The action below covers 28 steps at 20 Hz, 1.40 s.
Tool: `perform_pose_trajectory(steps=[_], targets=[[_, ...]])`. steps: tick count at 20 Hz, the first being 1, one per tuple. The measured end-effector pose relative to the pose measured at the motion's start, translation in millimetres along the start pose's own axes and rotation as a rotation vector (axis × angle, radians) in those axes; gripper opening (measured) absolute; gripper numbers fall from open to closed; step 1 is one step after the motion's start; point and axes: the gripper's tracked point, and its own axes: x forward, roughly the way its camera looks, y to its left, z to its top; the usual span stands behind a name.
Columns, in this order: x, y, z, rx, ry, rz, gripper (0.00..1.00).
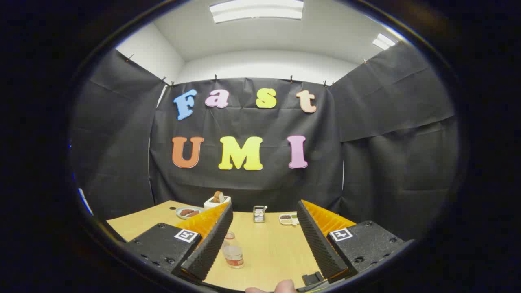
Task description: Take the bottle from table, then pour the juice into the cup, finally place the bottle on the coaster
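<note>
A round plate (188, 212) with brown food is seen at the far left of the wooden bench (276, 248), just beyond the left finger of the tongs (264, 215). Just beside it, further back near the black cloth wall (244, 183), a small white holder (217, 200) with a slice of bread standing in it is set.

The tongs are held spread wide above the bench, with nothing pinched between the fingers. A small clear bottle (233, 253) with a reddish band near its base is stood upright on the bench, just inside the left finger (211, 244) and partly hidden by it; whether it is touched by the finger cannot be told.

Further back, between the two fingers, a small glass cup (259, 213) with something resting in it is placed near the wall. To its right, a small white dish (288, 219) holding dark pieces is laid just beside the right finger (319, 240).

At the near side, between the fingers, part of a person's finger (281, 287) is seen.
</note>
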Motion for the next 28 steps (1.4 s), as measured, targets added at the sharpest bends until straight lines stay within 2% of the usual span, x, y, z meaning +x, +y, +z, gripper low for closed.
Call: perform_pose_trajectory(steps=[21, 28], targets=[[4, 5, -3, -0.031, 0.016, -0.001, 1.00], [10, 13, -20, -0.028, 0.029, 0.012, 1.00]])
